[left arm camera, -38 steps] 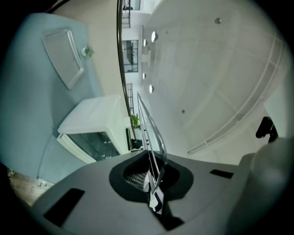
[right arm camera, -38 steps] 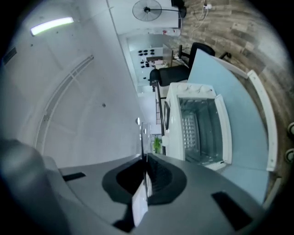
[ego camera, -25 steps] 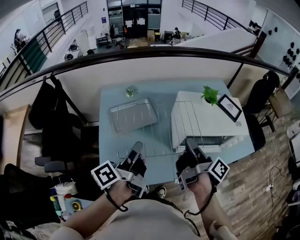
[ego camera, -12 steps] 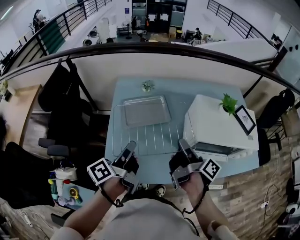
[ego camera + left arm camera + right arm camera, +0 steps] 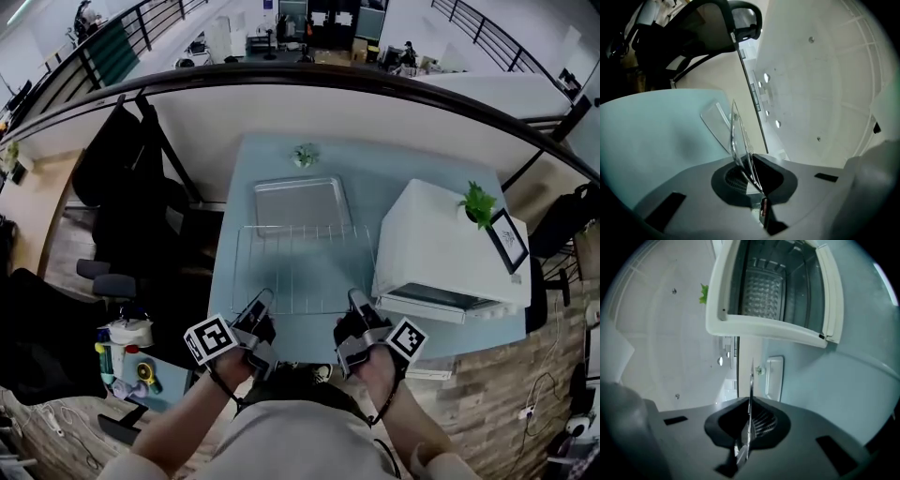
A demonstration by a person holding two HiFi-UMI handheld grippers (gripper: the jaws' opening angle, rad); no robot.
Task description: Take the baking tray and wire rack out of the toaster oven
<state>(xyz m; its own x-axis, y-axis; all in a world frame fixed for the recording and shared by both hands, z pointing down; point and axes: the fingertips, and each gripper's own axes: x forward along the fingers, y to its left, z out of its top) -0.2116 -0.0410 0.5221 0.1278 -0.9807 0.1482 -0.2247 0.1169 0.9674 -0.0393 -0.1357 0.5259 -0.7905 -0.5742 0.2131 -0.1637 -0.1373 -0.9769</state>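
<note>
The wire rack [image 5: 302, 267] has sunk toward the desk [image 5: 394, 178] since a second ago; jaws of left gripper [image 5: 264, 297] and right gripper [image 5: 356, 299] clench its near edge to keep it level, baking tray [image 5: 298, 202] lying beyond the jaws

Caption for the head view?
Left gripper and right gripper clamp the wire rack by its near edge; baking tray beyond, toaster oven at right.

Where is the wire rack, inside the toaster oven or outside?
Outside. The wire rack is over the table, left of the toaster oven.
</note>
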